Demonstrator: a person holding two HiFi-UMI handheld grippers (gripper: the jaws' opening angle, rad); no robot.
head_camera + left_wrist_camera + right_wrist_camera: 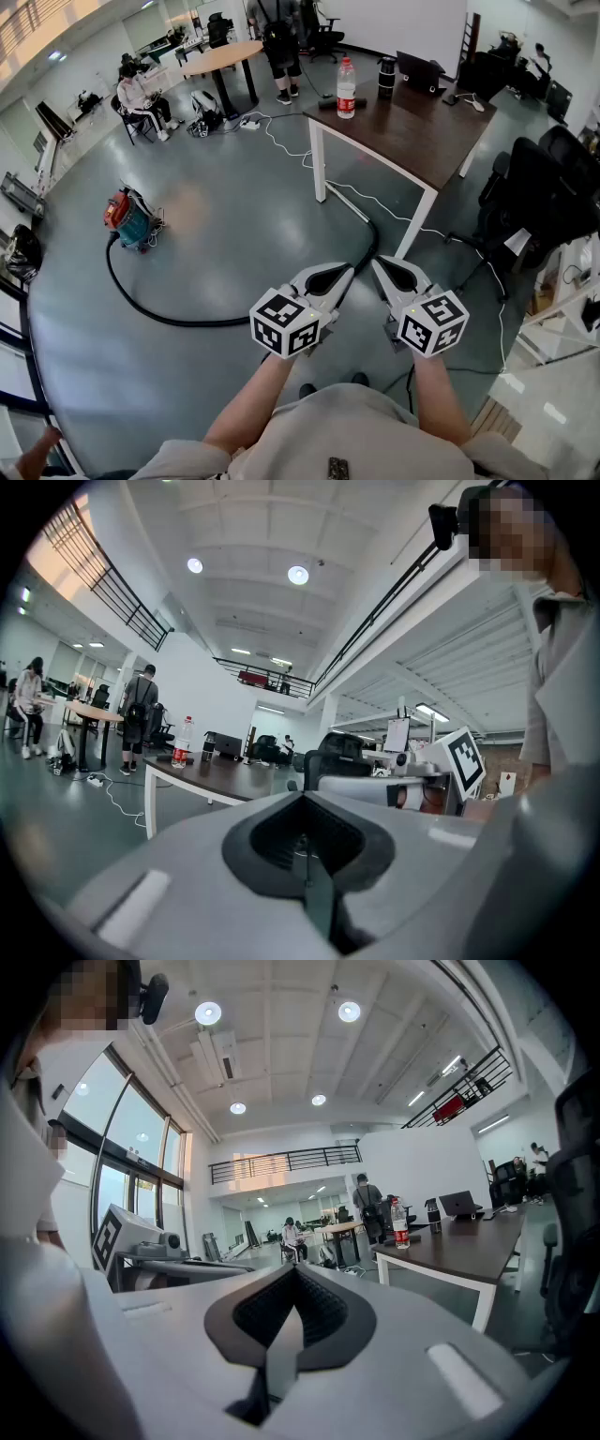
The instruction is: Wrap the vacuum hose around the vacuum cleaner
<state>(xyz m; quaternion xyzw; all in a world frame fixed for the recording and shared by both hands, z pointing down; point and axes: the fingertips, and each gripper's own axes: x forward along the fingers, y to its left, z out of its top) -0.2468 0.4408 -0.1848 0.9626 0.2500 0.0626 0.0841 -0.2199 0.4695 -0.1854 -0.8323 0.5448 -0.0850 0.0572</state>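
Observation:
The vacuum cleaner (129, 219), red and teal, stands on the grey floor at the left of the head view. Its black hose (141, 303) lies loose on the floor. It curves from the cleaner toward me, passes behind my grippers and ends near the table leg (373, 234). My left gripper (347, 270) and right gripper (378, 263) are held side by side in front of my chest, well above the floor and far from the cleaner. Both are shut with nothing between the pads, as the left gripper (305, 808) and right gripper (292, 1279) views also show.
A brown table (427, 131) stands ahead on the right with a water bottle (346, 87), a flask (386, 75) and a laptop (419, 67). A white cable (281, 141) trails across the floor. Black office chairs (544, 187) are on the right. People stand and sit by a round table (225, 56) at the back.

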